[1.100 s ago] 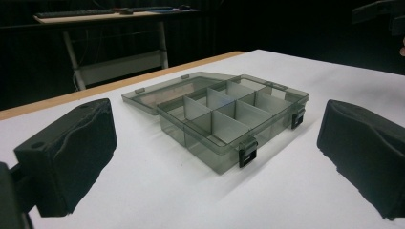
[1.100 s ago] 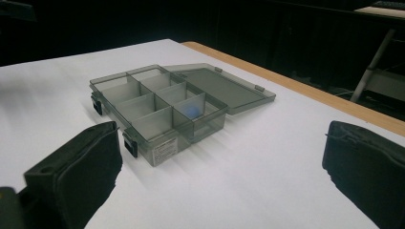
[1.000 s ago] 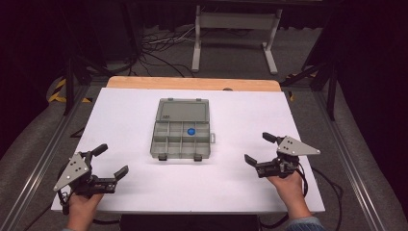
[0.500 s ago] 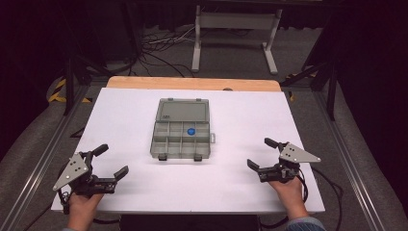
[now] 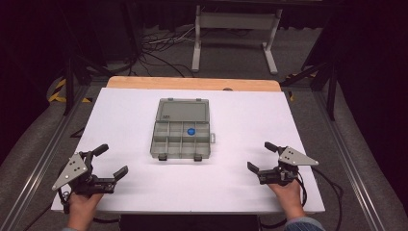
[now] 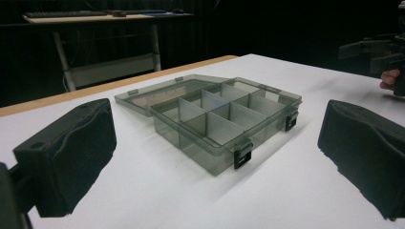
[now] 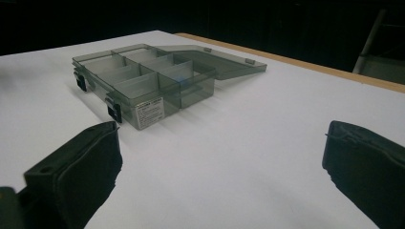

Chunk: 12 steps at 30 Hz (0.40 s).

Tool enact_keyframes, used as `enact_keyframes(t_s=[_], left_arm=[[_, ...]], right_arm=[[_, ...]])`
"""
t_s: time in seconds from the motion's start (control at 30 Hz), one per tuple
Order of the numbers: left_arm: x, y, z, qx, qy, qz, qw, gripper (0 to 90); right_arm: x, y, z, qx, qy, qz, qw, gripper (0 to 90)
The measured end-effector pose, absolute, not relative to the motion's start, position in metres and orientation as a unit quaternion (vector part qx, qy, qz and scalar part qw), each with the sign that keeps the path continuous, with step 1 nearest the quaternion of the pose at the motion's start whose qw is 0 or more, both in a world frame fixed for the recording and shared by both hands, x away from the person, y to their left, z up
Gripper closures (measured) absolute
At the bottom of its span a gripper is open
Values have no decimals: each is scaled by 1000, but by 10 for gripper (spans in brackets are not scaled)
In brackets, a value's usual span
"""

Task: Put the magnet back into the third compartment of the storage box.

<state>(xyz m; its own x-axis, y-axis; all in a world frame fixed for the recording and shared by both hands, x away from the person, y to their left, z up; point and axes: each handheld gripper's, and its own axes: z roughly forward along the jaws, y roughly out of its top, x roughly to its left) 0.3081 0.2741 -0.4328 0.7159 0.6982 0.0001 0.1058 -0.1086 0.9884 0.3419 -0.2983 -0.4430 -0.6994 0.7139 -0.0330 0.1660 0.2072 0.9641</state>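
A clear grey compartment organizer box (image 5: 181, 131) sits at the centre of the white table (image 5: 250, 120), its lid open and lying flat toward twelve o'clock. A small blue item (image 5: 190, 131), possibly a cap or bead, rests in one compartment right of centre. At five o'clock, near the table's front edge, the right gripper (image 5: 262, 160) has drawn back slightly toward the person over the last second; its jaws are spread wide and empty. At seven o'clock the left gripper (image 5: 112, 162) has stayed put, equally wide and empty. Both are well apart from the box, so no handling has begun.
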Motion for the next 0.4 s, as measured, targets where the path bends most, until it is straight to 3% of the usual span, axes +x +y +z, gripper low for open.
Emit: enact_keyframes(t_s=[0.4], left_arm=[[308,273,-433,703,287,245,603,1]], right_arm=[[341,-298,-441,297,736,555,250,0]])
